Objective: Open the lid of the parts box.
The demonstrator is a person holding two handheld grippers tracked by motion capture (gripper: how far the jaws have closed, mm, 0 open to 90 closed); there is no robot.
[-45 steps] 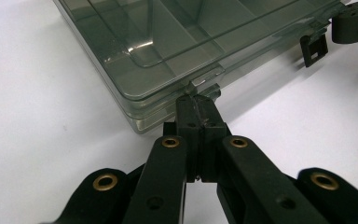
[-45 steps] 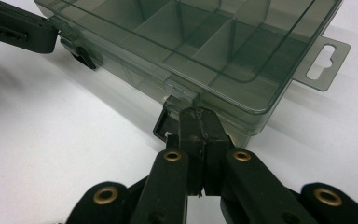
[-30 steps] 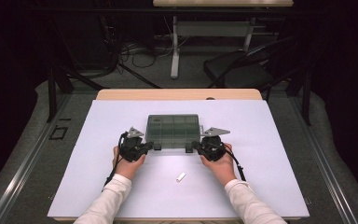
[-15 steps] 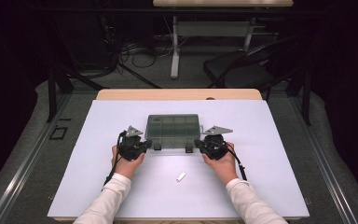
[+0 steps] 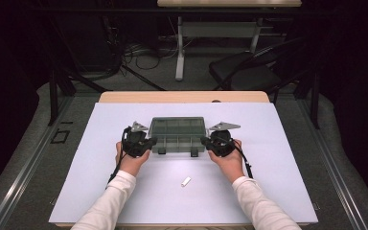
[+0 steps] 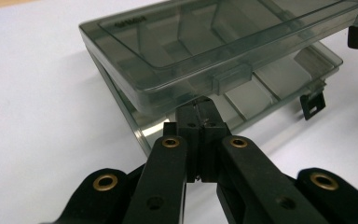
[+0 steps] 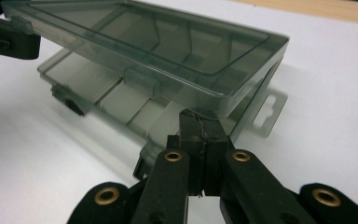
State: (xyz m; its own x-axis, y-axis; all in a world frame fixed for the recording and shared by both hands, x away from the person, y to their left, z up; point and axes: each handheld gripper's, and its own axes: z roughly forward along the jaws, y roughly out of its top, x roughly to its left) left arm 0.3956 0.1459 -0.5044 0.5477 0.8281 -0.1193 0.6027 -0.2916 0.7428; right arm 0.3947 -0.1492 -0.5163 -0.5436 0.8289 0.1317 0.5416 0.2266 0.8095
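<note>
A smoky grey see-through compartment box (image 5: 177, 134) lies on the white mat in the middle of the table. Its lid (image 6: 205, 32) is tilted up off the base (image 6: 270, 79). My left gripper (image 5: 149, 142) is shut, its tips (image 6: 201, 109) tucked under the lid's front edge near the left corner. My right gripper (image 5: 205, 142) is shut too, its tips (image 7: 198, 123) wedged under the lid (image 7: 158, 46) near the right corner, above the base (image 7: 88, 84). Nothing sits between either pair of jaws.
A small white piece (image 5: 186, 181) lies on the mat (image 5: 100, 158) in front of the box, between the forearms. Black latches (image 6: 313, 105) hang from the base's front. The wooden table edge (image 5: 182, 97) runs behind the mat; a chair (image 5: 249, 72) stands beyond.
</note>
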